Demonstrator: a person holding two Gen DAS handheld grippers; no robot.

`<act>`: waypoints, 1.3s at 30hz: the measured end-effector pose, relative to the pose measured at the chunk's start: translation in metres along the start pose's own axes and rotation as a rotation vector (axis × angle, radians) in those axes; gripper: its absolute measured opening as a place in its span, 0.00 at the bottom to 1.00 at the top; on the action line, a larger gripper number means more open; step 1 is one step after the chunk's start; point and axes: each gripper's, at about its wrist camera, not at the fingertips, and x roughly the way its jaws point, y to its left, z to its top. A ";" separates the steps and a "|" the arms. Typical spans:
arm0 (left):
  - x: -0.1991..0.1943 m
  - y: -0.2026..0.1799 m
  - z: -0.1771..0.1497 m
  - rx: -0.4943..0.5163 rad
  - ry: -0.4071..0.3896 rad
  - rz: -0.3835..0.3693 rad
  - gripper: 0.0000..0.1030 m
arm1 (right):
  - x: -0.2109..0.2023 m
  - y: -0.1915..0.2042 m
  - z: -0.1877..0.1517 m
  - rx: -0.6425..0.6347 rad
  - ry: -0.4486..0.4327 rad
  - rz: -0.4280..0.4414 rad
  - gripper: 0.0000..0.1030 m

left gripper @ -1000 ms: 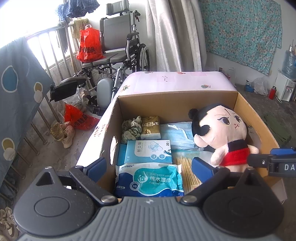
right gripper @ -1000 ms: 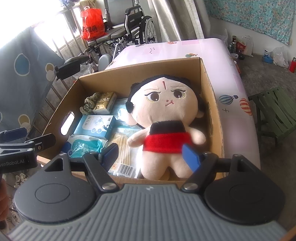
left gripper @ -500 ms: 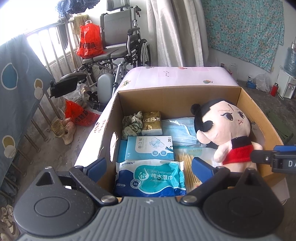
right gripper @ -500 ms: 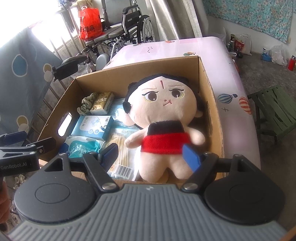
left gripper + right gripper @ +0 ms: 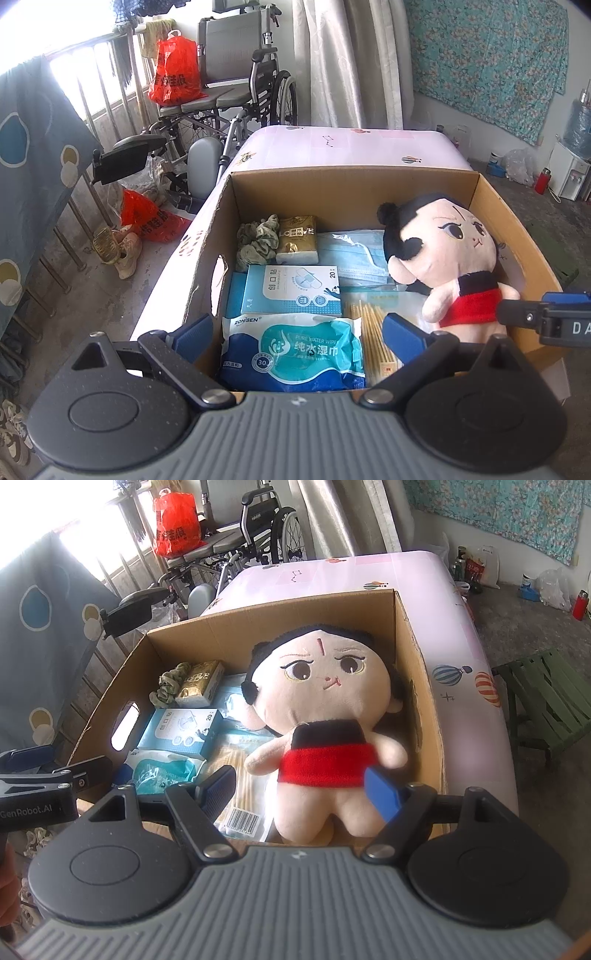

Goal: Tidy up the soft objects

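Observation:
A plush doll (image 5: pixel 325 709) with black hair and a red top lies face up in the right half of an open cardboard box (image 5: pixel 273 609). My right gripper (image 5: pixel 300 792) hangs open over the box's near edge, its fingers on either side of the doll's legs without pressing them. In the left wrist view the doll (image 5: pixel 443 254) leans at the box's (image 5: pixel 351 173) right side. My left gripper (image 5: pixel 297 332) is open above a wet wipes pack (image 5: pixel 295 347), holding nothing. A green scrunchie (image 5: pixel 256 240), a tissue pack (image 5: pixel 297 238) and face masks (image 5: pixel 351 251) lie further back.
The box stands on a pink table (image 5: pixel 343 144). A plaster box (image 5: pixel 291 290) and a bag of cotton swabs (image 5: pixel 373 325) fill its middle. A wheelchair (image 5: pixel 229 92) with a red bag stands beyond on the left, and a green stool (image 5: pixel 546 698) to the right.
The left wrist view has shifted slightly, so the box sits a bit higher in the frame. The doll and the other things in the box have not moved. Both grippers stay open.

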 end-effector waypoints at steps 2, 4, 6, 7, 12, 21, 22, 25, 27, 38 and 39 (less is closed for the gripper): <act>0.001 0.001 0.001 -0.007 0.002 -0.005 0.96 | 0.000 0.000 0.001 0.001 -0.002 -0.001 0.75; 0.001 0.001 0.001 -0.005 0.001 -0.003 0.96 | 0.000 0.000 0.001 0.002 -0.002 -0.001 0.75; 0.002 0.002 0.001 -0.004 0.004 0.000 0.96 | 0.000 0.000 0.002 0.002 -0.001 -0.002 0.75; 0.003 0.002 0.001 -0.005 0.006 0.000 0.96 | 0.000 0.000 0.002 0.001 -0.001 -0.002 0.75; 0.007 0.002 0.002 -0.002 0.019 0.006 0.96 | -0.007 0.007 0.006 -0.040 -0.020 -0.026 0.75; 0.012 0.000 0.001 0.013 0.029 0.011 0.96 | -0.009 0.010 0.010 -0.053 -0.022 -0.018 0.77; 0.013 -0.001 0.002 0.013 0.030 0.008 0.96 | -0.008 0.010 0.010 -0.049 -0.020 -0.013 0.77; 0.014 -0.001 0.004 0.016 0.030 0.002 0.96 | -0.008 0.009 0.011 -0.036 -0.017 -0.001 0.77; 0.016 -0.002 0.005 0.020 0.031 0.008 0.96 | -0.006 0.009 0.012 -0.036 -0.015 -0.005 0.77; 0.024 -0.001 0.007 0.006 0.051 0.005 0.96 | -0.004 0.010 0.018 -0.022 -0.012 0.010 0.78; 0.024 -0.001 0.007 0.007 0.050 0.005 0.96 | -0.004 0.010 0.018 -0.019 -0.012 0.014 0.78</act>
